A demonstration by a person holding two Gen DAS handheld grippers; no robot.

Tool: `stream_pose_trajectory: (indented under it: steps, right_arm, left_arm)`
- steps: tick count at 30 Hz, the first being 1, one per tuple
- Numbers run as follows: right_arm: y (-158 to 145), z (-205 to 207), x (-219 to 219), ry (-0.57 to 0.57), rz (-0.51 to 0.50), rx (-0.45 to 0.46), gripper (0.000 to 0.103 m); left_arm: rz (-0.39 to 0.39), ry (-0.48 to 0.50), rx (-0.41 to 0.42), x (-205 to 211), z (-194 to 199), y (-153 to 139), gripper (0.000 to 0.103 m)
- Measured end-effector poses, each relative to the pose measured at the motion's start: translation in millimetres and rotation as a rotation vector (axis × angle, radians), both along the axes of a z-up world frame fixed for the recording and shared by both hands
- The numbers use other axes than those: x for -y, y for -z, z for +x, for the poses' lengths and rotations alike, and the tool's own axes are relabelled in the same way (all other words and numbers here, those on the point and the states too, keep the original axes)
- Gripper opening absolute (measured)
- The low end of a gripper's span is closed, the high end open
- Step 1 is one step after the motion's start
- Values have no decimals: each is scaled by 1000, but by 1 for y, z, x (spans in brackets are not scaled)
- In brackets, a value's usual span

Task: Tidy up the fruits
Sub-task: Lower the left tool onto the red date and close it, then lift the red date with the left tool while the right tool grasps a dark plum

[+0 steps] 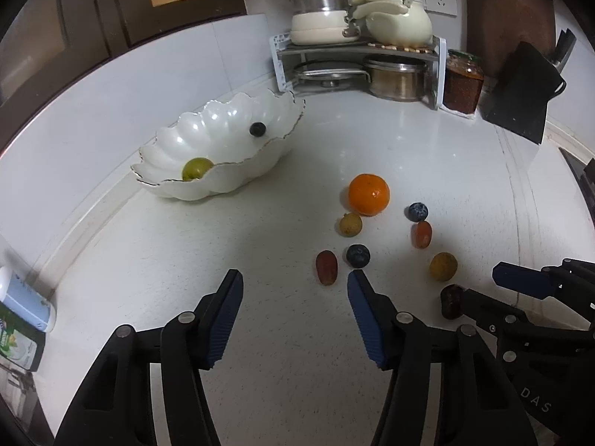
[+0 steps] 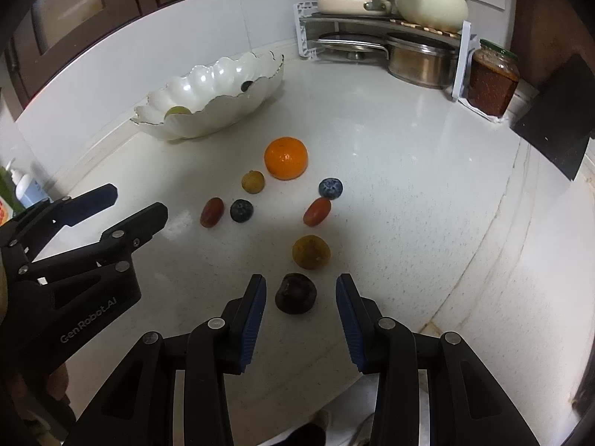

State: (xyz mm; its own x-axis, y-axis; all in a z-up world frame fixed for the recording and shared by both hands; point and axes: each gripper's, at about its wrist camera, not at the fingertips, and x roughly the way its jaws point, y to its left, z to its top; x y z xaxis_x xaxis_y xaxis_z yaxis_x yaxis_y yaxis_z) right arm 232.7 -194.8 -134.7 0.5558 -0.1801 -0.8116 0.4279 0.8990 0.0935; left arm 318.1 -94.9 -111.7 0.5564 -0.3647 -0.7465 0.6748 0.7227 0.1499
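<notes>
Two claws bear down on a scatter of fruit on a white kitchen tabletop (image 1: 282,316), where a scalloped bowl (image 1: 238,171) near the wall already holds a green grape (image 1: 197,168) and a blueberry (image 1: 257,129), apparently the collecting point for the sorting job.

The right claw (image 2: 301,314) stands narrowly parted with a dark plum (image 2: 295,293) framed between its blue pads; neither pad touches the fruit, so nothing is gripped yet. Its alignment suggests the plum is the chosen target, being the piece nearest the tabletop's front edge.

The left claw (image 1: 293,316) is about half open and empty. A red grape (image 1: 326,267) and a second blueberry (image 1: 357,255) lie just beyond its right finger, likely the next candidates on that side.

Still loose on the tabletop are an orange (image 1: 369,194), the largest piece and farthest back, two yellowish-brown round fruits (image 1: 350,224) (image 1: 443,266), another red grape (image 1: 421,234) and a third blueberry (image 1: 418,211). They sit close together but mostly apart, leaving room for a claw to close around one without nudging its neighbour, though the small round ones could roll if clipped.

Behind, a rack (image 1: 440,70) of pots, a kettle and a jar (image 1: 463,81) fill the corner, well clear of the work. The bowl sits to the left, which may favour the left claw for drop-offs.
</notes>
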Motion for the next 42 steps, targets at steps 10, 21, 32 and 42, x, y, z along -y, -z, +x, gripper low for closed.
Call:
stream_pose_trajectory:
  steps: [10, 21, 32, 42]
  right_arm:
    - [12, 7, -2, 39, -2, -8, 41]
    - [24, 11, 1, 67, 20, -23, 41]
    - [30, 14, 5, 77, 37, -39, 39]
    - [32, 14, 3, 55, 44, -35, 30]
  left_arm:
    - [16, 49, -37, 12, 14, 22, 49]
    - [33, 82, -72, 29, 21, 41, 44]
    - [40, 92, -91, 37, 25, 50, 36]
    - [35, 80, -100, 40, 27, 55, 18]
